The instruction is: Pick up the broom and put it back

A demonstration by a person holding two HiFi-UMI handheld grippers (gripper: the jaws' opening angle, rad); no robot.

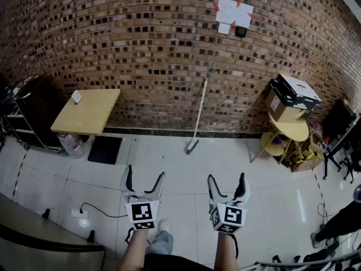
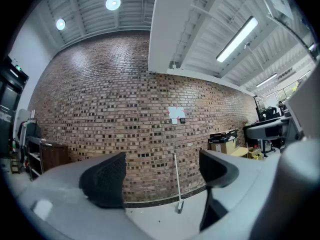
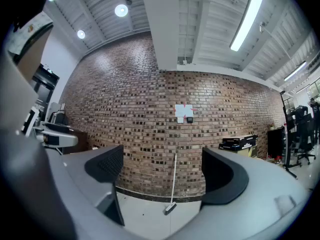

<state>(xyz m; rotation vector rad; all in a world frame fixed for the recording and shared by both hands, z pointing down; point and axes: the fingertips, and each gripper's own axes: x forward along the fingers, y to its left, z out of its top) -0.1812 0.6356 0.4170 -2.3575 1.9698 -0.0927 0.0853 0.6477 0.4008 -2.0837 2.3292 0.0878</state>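
A white-handled broom (image 1: 198,116) leans upright against the brick wall, its head on the floor tiles. It shows far off between the jaws in the left gripper view as the broom (image 2: 176,183) and in the right gripper view as the broom (image 3: 172,185). My left gripper (image 1: 142,179) and right gripper (image 1: 227,180) are held side by side over the floor, well short of the broom. Both point level at the wall. Both stand open with nothing between their fingers.
A light wooden table (image 1: 89,110) stands at the left by the wall, a dark cabinet (image 1: 31,114) beyond it. At the right, a round yellow table (image 1: 290,130) carries boxes (image 1: 293,96). A power strip and cable (image 1: 84,212) lie on the floor at the left.
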